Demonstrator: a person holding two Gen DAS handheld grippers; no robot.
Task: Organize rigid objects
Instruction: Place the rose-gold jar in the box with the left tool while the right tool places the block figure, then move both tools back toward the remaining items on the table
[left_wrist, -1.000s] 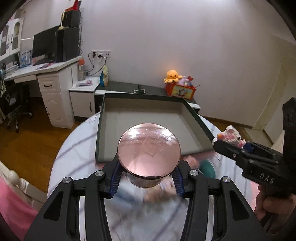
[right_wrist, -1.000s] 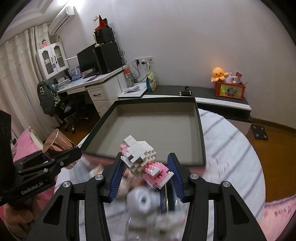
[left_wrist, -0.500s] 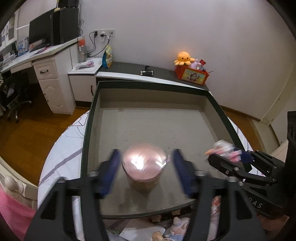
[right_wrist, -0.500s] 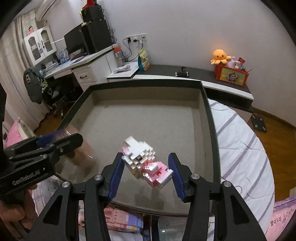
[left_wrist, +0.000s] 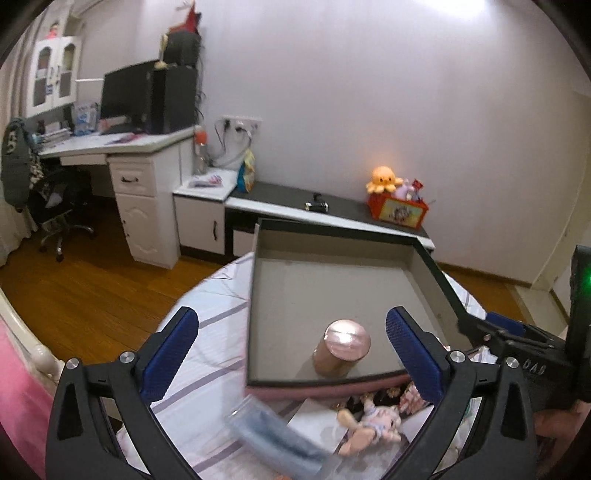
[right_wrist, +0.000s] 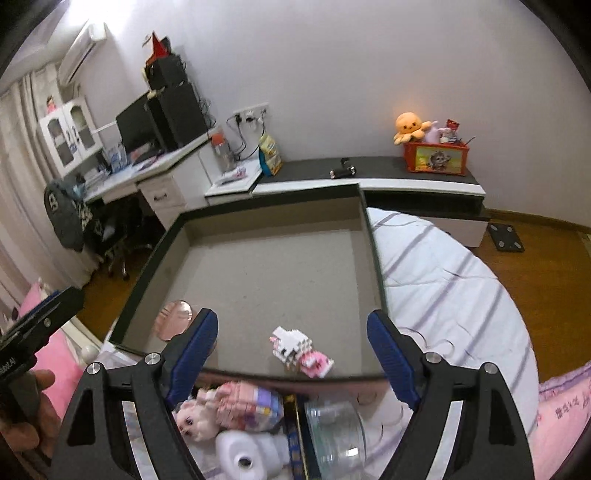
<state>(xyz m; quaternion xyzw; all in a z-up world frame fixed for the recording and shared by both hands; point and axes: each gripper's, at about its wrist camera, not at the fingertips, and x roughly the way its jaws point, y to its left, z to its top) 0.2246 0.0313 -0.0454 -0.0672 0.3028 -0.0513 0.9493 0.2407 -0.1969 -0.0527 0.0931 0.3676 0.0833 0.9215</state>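
A grey tray with a dark rim (left_wrist: 432, 266) (right_wrist: 373, 251) lies on the striped bed. A pink metal cup (left_wrist: 341, 350) (right_wrist: 175, 319) stands upright near its front edge. A white and pink brick figure (right_wrist: 299, 350) lies in the tray at the front. My left gripper (left_wrist: 291, 350) is open and empty, held back from the cup. My right gripper (right_wrist: 291, 354) is open and empty, held back over the figure; it also shows in the left wrist view (left_wrist: 517, 354).
In front of the tray lie a doll (right_wrist: 195, 417) (left_wrist: 365, 424), a pink block box (right_wrist: 247, 404), a white bottle (right_wrist: 247, 458), a clear plastic container (right_wrist: 336, 432) and a blurred bluish item (left_wrist: 273, 432). A low cabinet (right_wrist: 406, 181) and a desk (left_wrist: 110, 147) stand beyond.
Both grippers lowered their loads into the tray, opened and drew back. The cup and the brick figure now rest in the tray.
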